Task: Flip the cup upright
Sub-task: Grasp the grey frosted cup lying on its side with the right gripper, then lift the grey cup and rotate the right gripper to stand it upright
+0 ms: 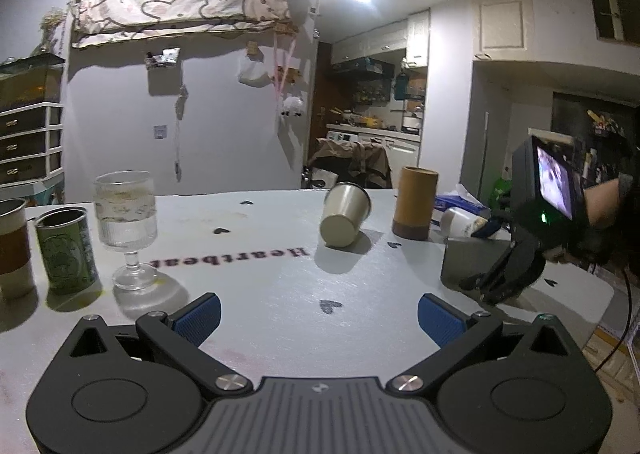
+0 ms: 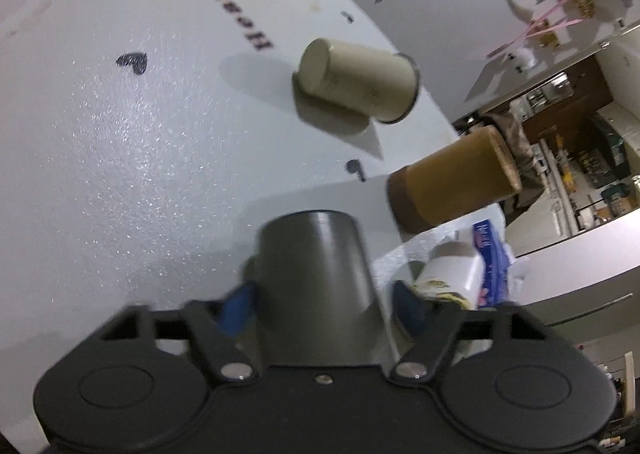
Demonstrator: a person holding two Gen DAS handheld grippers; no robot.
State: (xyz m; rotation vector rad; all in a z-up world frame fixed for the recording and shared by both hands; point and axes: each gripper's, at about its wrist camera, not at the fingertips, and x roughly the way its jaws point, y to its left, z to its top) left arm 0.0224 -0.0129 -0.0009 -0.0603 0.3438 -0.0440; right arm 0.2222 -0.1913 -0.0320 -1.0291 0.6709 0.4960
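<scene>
A dark grey cup point(image 2: 316, 278) sits between the blue pads of my right gripper point(image 2: 320, 304), base pointing away from the camera. The jaws are spread on either side of it; contact is not clear. In the left wrist view this grey cup point(image 1: 464, 262) rests on the white table point(image 1: 280, 286) at the right, with the right gripper point(image 1: 492, 286) at its side. A cream metal cup point(image 1: 345, 219) lies on its side mid-table, also in the right wrist view point(image 2: 356, 84). My left gripper point(image 1: 318, 320) is open and empty above the table's near part.
A brown cylinder point(image 1: 414, 203) stands right of the cream cup. A stemmed glass point(image 1: 126, 228), a green can point(image 1: 67, 250) and another cup point(image 1: 14, 248) stand at the left. A white bottle point(image 1: 462, 223) and a blue tissue pack point(image 1: 460, 203) lie at the far right.
</scene>
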